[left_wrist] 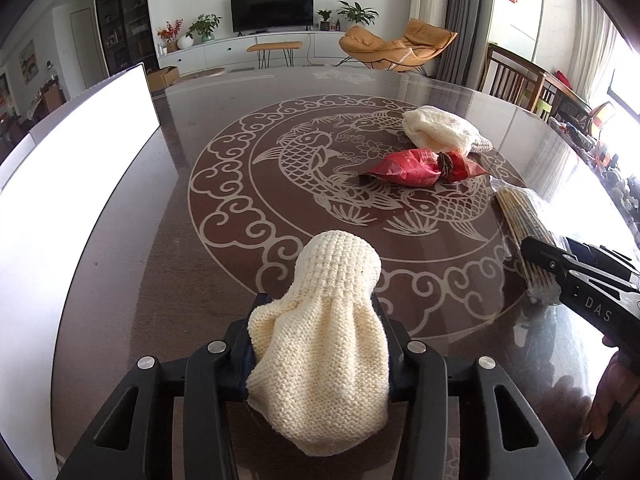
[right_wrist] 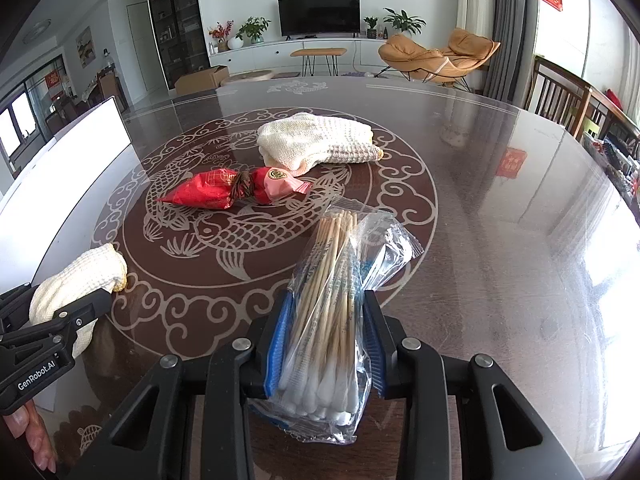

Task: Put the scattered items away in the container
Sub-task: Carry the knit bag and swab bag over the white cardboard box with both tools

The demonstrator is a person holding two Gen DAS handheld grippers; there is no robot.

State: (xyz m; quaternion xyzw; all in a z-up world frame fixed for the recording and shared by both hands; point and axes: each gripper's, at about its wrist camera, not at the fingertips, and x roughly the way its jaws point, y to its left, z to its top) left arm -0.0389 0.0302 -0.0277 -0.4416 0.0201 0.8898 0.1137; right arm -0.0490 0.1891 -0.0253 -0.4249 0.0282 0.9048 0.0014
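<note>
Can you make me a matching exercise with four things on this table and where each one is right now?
Things:
1. cream knitted glove
2. bag of cotton swabs
3. red wrapped packet
4. second knitted glove

Places:
A. lying loose in the middle of the table's fish pattern
B. pinched in the left claw
C. lying loose just beyond the red packet
D. pinched in the right claw

Pairs: 1-B, 2-D, 3-A, 4-C
</note>
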